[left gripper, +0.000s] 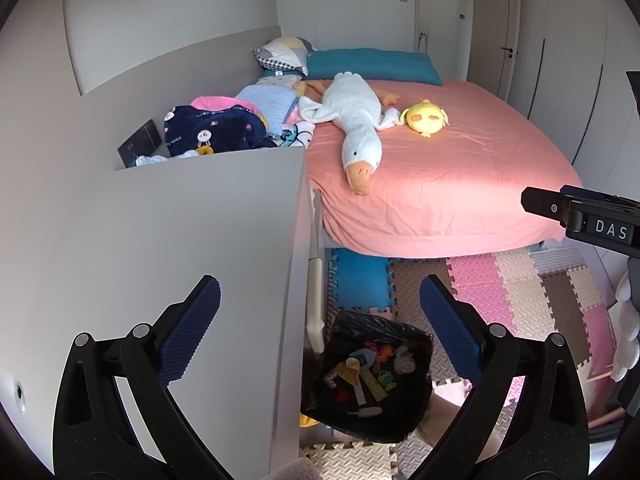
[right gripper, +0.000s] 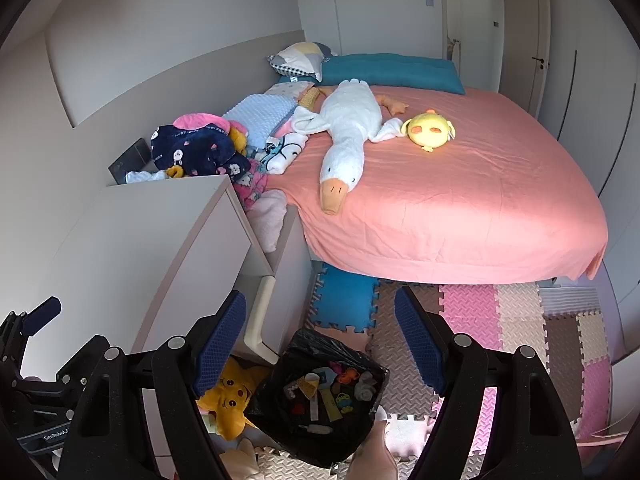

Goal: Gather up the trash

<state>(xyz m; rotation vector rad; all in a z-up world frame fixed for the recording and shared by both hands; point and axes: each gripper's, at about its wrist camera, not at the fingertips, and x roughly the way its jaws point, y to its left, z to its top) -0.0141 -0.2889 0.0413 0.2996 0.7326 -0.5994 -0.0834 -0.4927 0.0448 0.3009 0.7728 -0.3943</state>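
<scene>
A bin lined with a black bag (left gripper: 374, 322) (right gripper: 336, 340) stands on the floor beside a white cabinet. Several small bits of trash (left gripper: 360, 376) (right gripper: 320, 394) lie inside: paper scraps, colourful little pieces, a grey wad. My left gripper (left gripper: 319, 284) hangs above the bin and the cabinet's edge, open wide, with nothing between its blue pads. My right gripper (right gripper: 320, 294) also hangs above the bin, open and empty. Its black body (left gripper: 580, 216) shows at the right edge of the left wrist view. One left finger (right gripper: 42, 314) shows at the lower left of the right wrist view.
The white cabinet (left gripper: 180, 240) (right gripper: 160, 232) rises left of the bin. A yellow plush toy (right gripper: 230, 396) lies on the floor between them. Behind is a bed with a pink sheet (right gripper: 460, 208), a white goose plush (right gripper: 344, 140) and piled clothes (right gripper: 196, 148). Foam puzzle mats (right gripper: 500, 320) cover the floor.
</scene>
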